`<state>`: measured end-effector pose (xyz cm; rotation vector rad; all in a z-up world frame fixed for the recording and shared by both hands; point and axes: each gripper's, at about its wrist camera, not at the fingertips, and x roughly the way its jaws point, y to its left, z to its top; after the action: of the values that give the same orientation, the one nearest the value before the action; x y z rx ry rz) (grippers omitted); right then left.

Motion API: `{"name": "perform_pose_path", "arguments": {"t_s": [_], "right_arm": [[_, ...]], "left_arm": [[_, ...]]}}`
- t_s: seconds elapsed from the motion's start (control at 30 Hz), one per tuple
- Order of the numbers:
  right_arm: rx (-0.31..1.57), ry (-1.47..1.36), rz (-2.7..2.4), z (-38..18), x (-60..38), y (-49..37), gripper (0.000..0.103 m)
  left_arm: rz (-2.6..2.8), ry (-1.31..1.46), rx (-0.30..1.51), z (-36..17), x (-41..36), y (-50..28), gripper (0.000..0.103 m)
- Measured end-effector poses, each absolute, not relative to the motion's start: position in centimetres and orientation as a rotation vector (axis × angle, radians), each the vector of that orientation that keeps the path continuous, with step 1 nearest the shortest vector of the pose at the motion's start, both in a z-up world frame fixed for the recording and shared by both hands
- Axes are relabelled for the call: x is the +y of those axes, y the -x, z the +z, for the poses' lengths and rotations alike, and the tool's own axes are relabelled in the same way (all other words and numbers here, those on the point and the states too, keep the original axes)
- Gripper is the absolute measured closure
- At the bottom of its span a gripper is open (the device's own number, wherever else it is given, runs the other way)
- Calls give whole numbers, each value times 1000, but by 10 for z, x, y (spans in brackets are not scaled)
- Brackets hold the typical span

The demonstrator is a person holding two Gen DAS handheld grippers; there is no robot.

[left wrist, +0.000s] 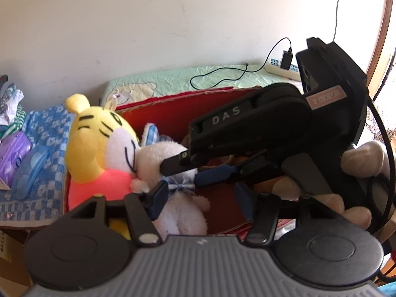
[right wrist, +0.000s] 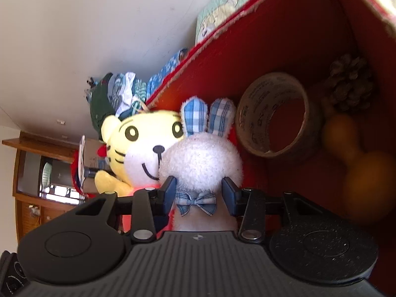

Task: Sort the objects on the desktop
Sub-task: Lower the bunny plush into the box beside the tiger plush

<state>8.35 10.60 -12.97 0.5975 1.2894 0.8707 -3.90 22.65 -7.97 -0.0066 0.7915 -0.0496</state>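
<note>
A white plush bunny with blue checked ears and a bow tie sits in a red box, leaning against a yellow tiger plush. My right gripper has its blue pads pressed on either side of the bunny's neck, just above the bow. In the left wrist view the right gripper reaches in from the right across the bunny, with a hand behind it. My left gripper hangs open over the box; its left pad is beside the bunny's body and its right pad is over the box floor.
Deeper in the box lie a brown tape roll, a pine cone and a yellow gourd. Left of the box, a blue checked cloth holds a purple pack and a blue case. Behind it is a power strip with a cable.
</note>
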Motion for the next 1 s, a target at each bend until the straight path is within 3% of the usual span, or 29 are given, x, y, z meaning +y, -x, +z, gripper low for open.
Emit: {"name": "perform_pose_path", "arguments": {"t_s": [0.2,0.3,1.0], "right_arm": [[1260,-566,861,-124,97,-82,51],[1234,-558,858,-118,92,-81,38],[1078,-506,762,-96,63,-61,39]], "left_arm": [[-48,2,803,-83,224,35,32],[-44,-7,814,-87,224,34,31],[47,15,798,-73,228,33,30]]}}
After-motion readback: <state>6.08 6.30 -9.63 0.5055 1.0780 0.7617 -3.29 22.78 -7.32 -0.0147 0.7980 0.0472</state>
